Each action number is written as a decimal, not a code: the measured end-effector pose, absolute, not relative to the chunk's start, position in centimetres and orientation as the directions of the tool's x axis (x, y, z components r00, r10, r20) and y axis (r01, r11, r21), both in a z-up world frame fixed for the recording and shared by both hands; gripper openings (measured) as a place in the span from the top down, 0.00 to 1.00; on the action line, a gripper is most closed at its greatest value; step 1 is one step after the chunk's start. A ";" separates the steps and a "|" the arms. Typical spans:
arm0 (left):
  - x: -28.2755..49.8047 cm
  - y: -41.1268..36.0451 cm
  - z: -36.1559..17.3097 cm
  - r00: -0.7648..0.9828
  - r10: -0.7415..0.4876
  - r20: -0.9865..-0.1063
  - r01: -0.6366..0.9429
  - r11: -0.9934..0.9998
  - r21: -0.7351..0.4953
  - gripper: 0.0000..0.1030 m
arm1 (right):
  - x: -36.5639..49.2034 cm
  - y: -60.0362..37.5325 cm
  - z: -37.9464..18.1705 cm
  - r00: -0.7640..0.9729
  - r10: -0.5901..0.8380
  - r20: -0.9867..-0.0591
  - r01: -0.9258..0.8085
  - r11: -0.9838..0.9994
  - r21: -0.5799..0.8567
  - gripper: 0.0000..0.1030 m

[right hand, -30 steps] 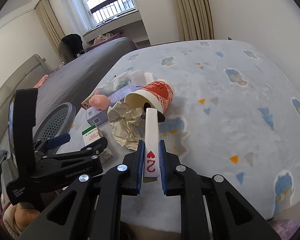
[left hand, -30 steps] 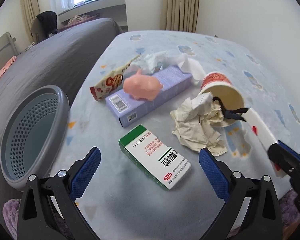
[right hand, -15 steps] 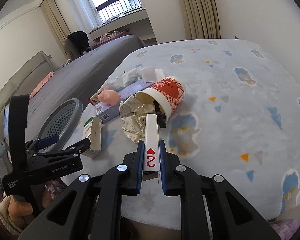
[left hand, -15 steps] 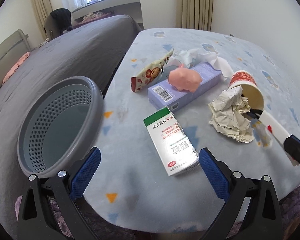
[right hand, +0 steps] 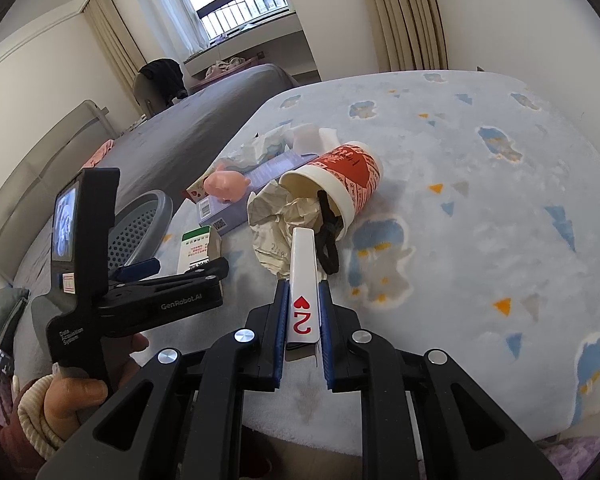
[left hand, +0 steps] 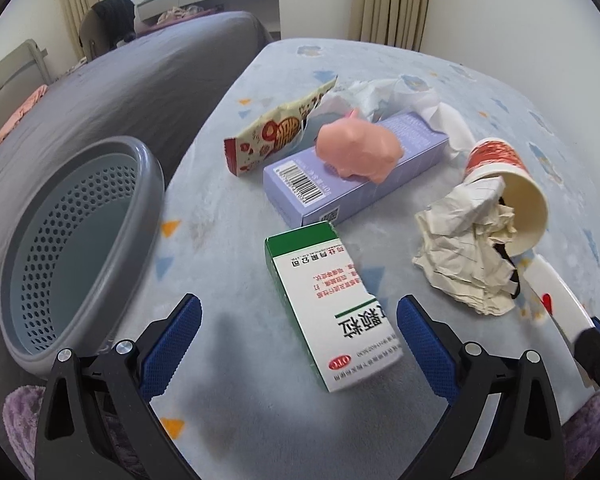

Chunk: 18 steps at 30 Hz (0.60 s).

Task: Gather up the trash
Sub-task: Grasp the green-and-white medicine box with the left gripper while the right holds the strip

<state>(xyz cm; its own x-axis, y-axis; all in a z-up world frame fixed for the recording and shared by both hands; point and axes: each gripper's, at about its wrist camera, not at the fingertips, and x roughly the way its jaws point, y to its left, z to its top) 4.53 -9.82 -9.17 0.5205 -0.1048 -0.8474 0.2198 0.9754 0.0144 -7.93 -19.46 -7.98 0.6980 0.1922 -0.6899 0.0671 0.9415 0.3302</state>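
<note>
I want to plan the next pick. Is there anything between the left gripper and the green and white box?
Nothing visible. The left gripper has open jaws either side of the green and white box, which lies alone on the blanket.

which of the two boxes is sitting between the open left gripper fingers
The green and white medicine box. Its near end lies between the left gripper's open fingers; the purple box lies farther back, under the pink toy.

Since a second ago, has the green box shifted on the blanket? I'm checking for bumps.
Yes. The green box swung its green end toward the purple box; it lay parallel before.
</note>
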 end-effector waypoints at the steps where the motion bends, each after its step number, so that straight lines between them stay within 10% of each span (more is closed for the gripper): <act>1: 4.7 -9.7 -9.4 0.513 -0.107 -0.852 0.214 0.977 0.007 0.12 | -7.9 -19.5 -8.1 0.696 0.193 -0.691 0.068 0.941 0.331 0.86; 9: 4.2 -9.7 -9.6 0.499 -0.140 -0.855 0.265 0.964 -0.003 0.58 | -8.0 -19.6 -7.9 0.700 0.190 -0.688 0.072 0.940 0.333 0.86; 18: 2.5 -7.7 -7.7 0.528 -0.171 -0.832 0.278 0.960 -0.021 0.60 | -9.3 -18.9 -7.4 0.705 0.182 -0.685 0.083 0.939 0.334 0.86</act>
